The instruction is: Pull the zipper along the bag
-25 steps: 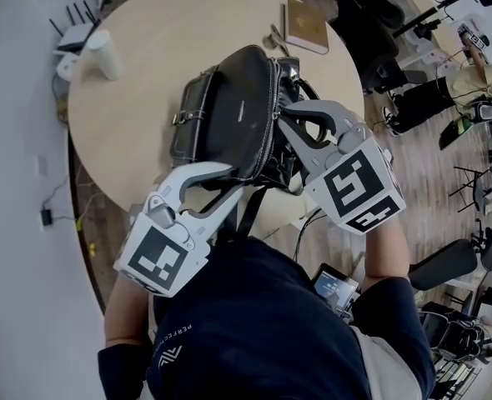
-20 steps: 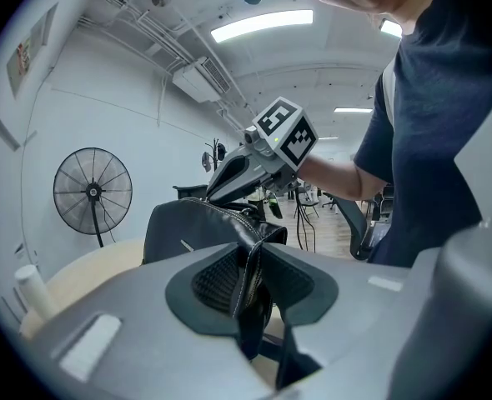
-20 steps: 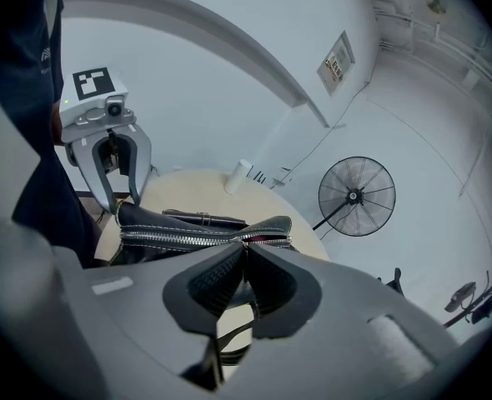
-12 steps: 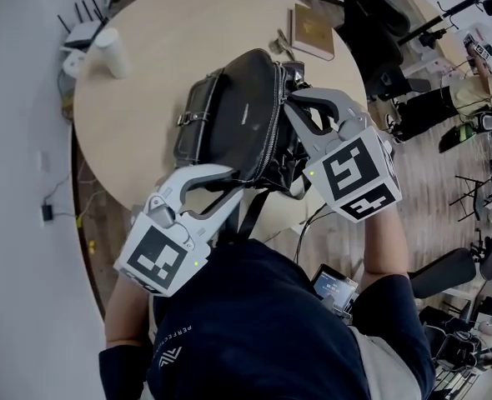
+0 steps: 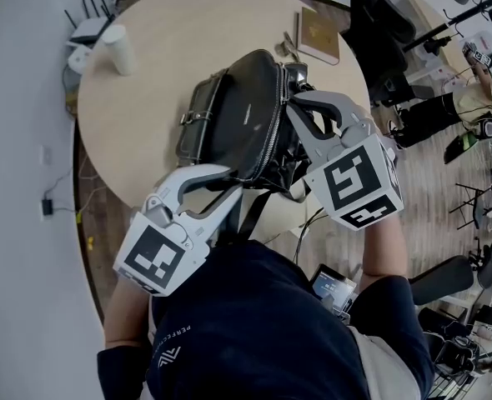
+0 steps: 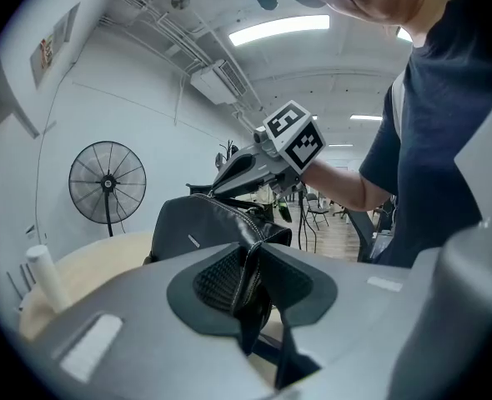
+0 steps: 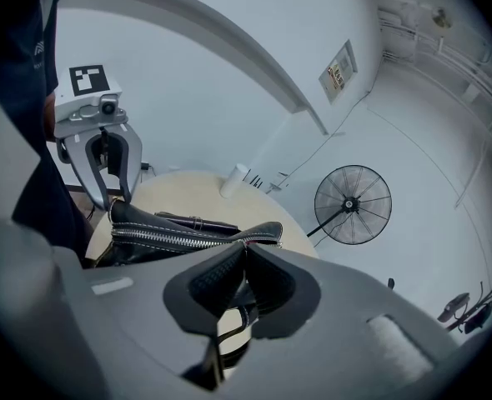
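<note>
A black leather bag lies on the round table, its silver zipper running along the top. My left gripper pinches the bag's near end; in the left gripper view its pads press on black leather as the jaws close. My right gripper is at the bag's far right end. In the right gripper view its closing jaws grip a black stitched tab where the zipper ends. I cannot tell whether that tab is the pull.
A white cylinder and a router stand at the table's far left. A brown book lies at the far right. A black office chair stands beyond the table, and the table edge is near my body.
The right gripper has crept slightly toward the bag's far end. The left gripper keeps its place at the near end. The bag has barely moved.
</note>
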A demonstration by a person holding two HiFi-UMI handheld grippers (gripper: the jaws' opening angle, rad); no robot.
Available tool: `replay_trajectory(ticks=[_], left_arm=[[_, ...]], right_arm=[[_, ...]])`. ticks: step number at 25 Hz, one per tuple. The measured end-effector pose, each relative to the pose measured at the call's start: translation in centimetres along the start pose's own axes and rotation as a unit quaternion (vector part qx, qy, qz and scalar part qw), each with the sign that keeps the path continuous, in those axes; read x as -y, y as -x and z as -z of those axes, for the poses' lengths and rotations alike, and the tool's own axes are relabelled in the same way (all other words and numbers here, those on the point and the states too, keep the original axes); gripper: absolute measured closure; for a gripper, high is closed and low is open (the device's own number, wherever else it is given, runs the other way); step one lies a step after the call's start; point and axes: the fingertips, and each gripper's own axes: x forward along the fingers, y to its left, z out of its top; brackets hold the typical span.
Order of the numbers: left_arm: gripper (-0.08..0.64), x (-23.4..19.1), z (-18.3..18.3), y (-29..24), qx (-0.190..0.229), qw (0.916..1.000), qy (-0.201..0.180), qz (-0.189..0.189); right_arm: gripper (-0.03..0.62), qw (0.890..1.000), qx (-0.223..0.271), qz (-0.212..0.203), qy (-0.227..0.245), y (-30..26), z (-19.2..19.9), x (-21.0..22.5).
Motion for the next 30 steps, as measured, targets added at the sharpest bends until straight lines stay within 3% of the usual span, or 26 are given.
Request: replay_trajectory(ticks=[12,30], left_arm=[[0.48,0.2,0.0,0.2,-0.012,0.9999,-0.005,0.011],[0.503,0.5,0.3,0.3,-0.01,0.9997,0.004,0.021]], right_arm=[[0.572,0.998,-0.034,0.042,0.039,-0.3,0.3,0.9],[0.568,0.994,-0.047,0.087,0.038,-2.2,0.9,3.4]])
